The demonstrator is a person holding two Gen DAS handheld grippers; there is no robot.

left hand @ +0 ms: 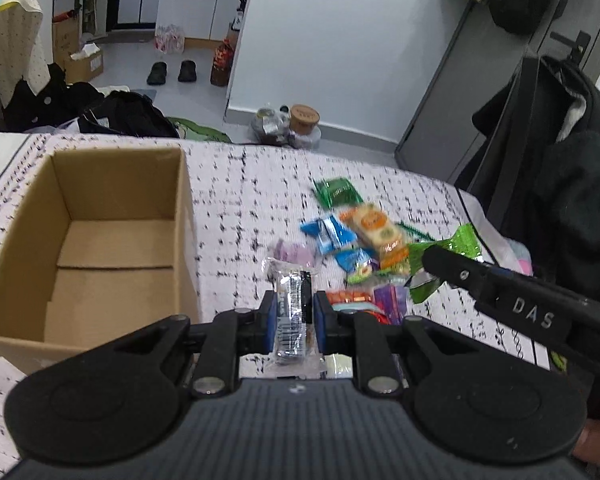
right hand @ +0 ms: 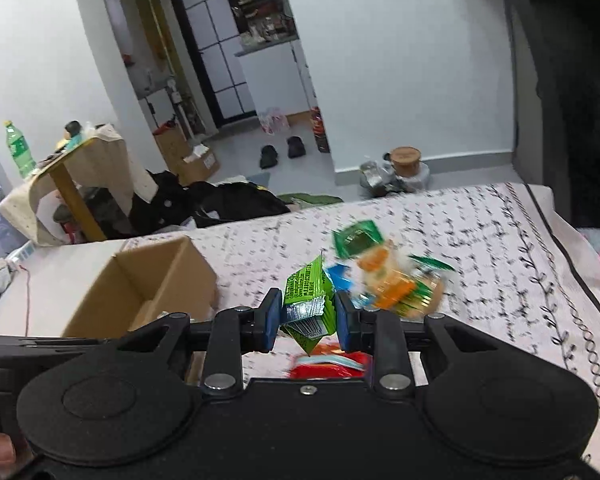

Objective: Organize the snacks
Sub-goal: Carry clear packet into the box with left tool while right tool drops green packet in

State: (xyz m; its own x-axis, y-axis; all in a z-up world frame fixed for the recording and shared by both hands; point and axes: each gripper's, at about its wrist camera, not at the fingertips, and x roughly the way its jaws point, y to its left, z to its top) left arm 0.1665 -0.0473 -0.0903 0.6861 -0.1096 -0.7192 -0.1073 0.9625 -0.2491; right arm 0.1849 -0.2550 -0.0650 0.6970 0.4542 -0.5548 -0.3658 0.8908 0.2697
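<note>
left gripper (left hand: pixel 294 316) is pinching a clear-wrapped black snack bar (left hand: pixel 294 308) between its blue pads, the bar's long axis running along the fingers. your right gripper (right hand: pixel 307 316) is clamped on a crinkled bright green foil packet (right hand: pixel 308 300). the open brown cardboard box (left hand: pixel 100 240) lies to the left of both claws, with nothing visible inside; judged from this, your left hand is the nearer and should drop first. the remaining pile of coloured snack packets (left hand: pixel 360 240) sits on the patterned white cloth (left hand: pixel 252 184), right of the box.
</note>
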